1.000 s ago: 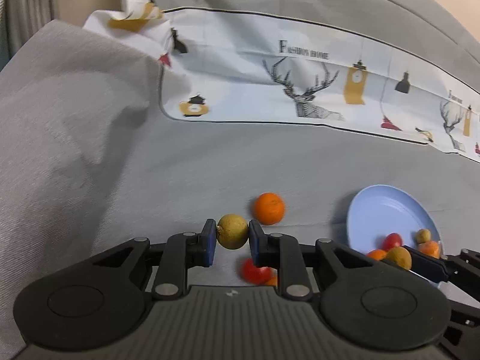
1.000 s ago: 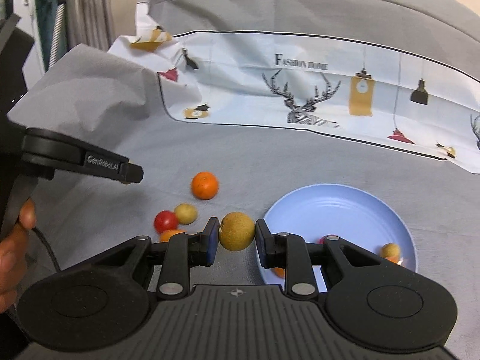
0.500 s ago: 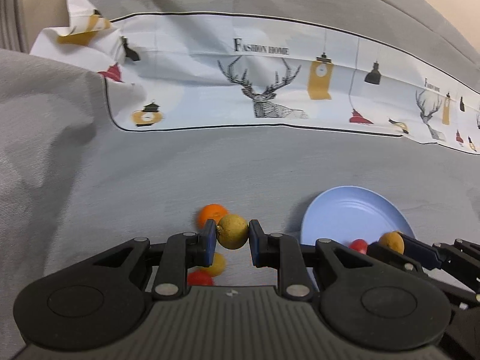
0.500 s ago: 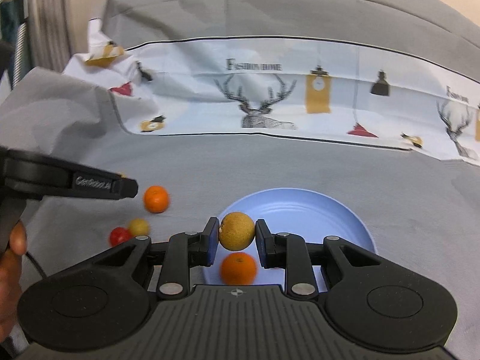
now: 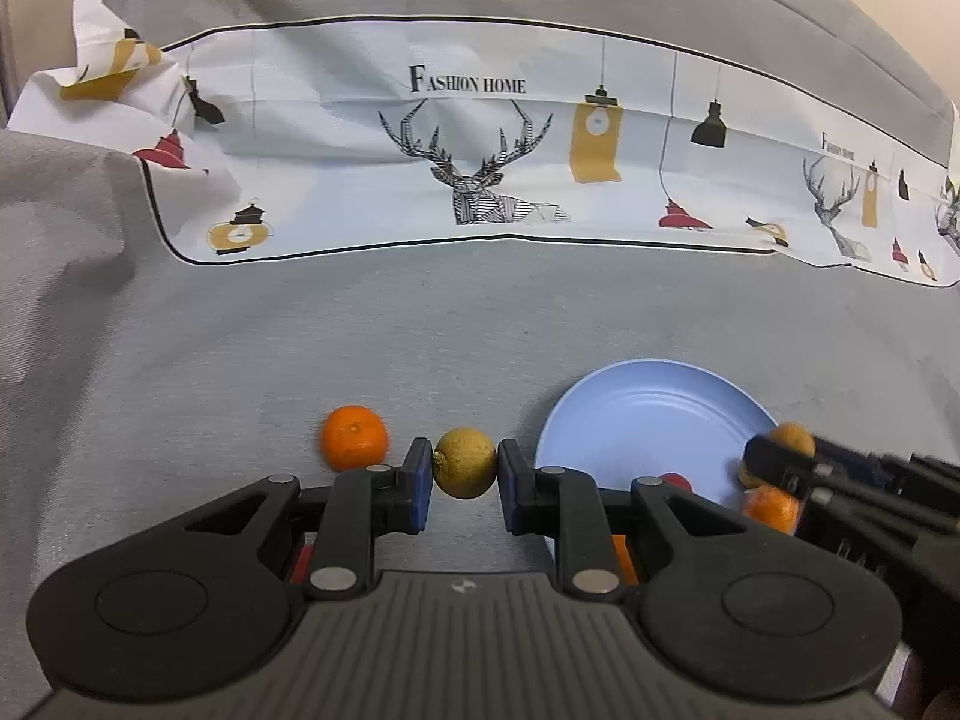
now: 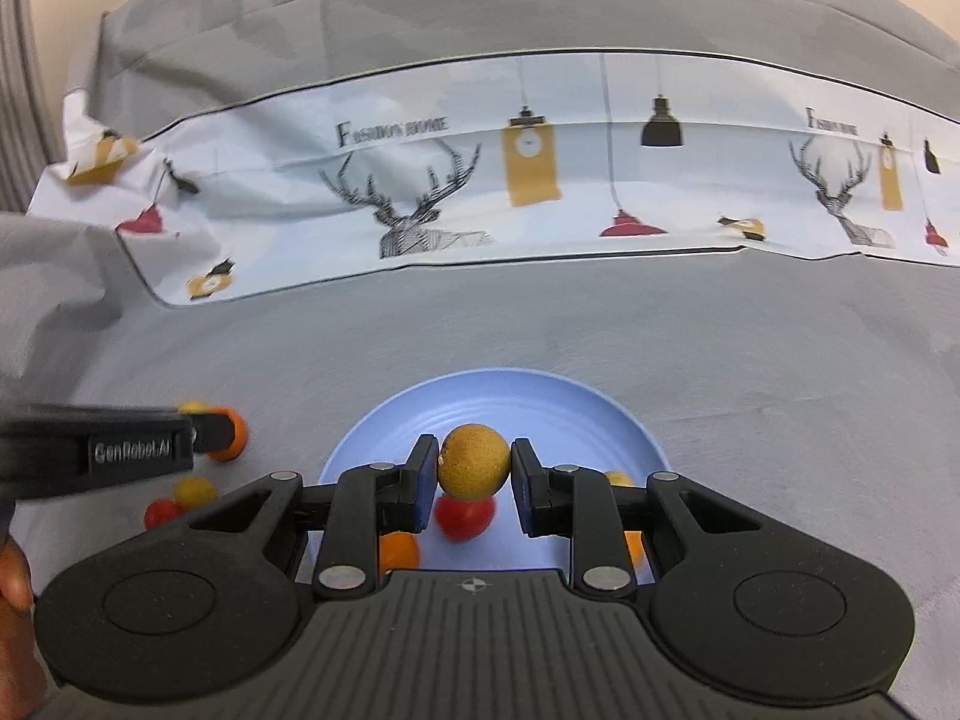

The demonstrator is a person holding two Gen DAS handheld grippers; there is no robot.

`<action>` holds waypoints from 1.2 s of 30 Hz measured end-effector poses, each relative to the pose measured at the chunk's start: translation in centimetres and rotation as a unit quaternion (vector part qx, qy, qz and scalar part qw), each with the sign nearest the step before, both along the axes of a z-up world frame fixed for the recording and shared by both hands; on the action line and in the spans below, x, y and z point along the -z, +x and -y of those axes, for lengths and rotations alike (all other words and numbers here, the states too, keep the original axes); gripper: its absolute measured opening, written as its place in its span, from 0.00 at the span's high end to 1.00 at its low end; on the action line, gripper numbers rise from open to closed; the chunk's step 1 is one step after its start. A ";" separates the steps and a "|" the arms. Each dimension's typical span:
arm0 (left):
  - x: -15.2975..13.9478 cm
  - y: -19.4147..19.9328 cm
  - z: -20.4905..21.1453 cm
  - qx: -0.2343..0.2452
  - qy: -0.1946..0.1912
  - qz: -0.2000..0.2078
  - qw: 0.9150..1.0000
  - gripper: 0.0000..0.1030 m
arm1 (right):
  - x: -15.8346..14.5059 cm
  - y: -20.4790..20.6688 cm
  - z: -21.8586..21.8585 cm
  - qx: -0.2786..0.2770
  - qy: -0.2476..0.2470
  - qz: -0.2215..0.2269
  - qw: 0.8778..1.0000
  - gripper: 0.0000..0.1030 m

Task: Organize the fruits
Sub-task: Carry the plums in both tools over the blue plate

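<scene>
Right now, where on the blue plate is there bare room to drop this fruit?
The blue plate is bare across its far half, toward the patterned cloth. Its near part is crowded: a red fruit and orange ones sit under the right gripper. Left of the plate, loose fruit lies beside the left gripper.

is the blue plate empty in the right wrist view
No, the blue plate holds a red fruit and some orange ones.

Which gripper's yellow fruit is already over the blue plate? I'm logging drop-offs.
The right gripper: its yellow-brown fruit hangs over the blue plate. The left gripper's fruit is beside the plate, above grey cloth.
</scene>
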State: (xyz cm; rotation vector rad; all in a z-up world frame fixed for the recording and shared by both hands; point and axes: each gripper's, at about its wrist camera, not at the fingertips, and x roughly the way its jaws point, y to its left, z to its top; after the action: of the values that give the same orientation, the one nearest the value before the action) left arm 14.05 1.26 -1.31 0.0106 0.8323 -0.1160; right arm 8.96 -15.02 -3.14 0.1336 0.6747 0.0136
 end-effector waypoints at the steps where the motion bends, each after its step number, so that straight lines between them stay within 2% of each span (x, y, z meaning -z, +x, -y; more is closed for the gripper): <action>1: 0.0 0.0 0.2 0.001 0.001 0.000 1.000 0.76 | 0.0 0.1 0.4 0.008 0.003 0.001 1.000 0.73; 5: 0.2 0.0 0.8 0.008 0.005 0.000 1.000 0.75 | 0.2 0.2 1.3 0.025 0.013 -0.006 1.000 0.73; 21: 1.6 0.1 4.1 0.055 0.008 -0.013 0.998 0.76 | 1.2 0.8 2.1 0.055 0.005 -0.032 0.998 0.73; 36: 2.3 2.0 5.5 0.055 -0.015 -0.024 0.998 0.76 | 2.1 1.0 2.7 0.071 0.003 -0.056 0.996 0.73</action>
State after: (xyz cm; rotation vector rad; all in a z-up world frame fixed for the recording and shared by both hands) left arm 16.08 -4.25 -3.65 0.0257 0.8780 -0.2339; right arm 9.96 -17.71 -5.22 0.1887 0.7753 -0.1301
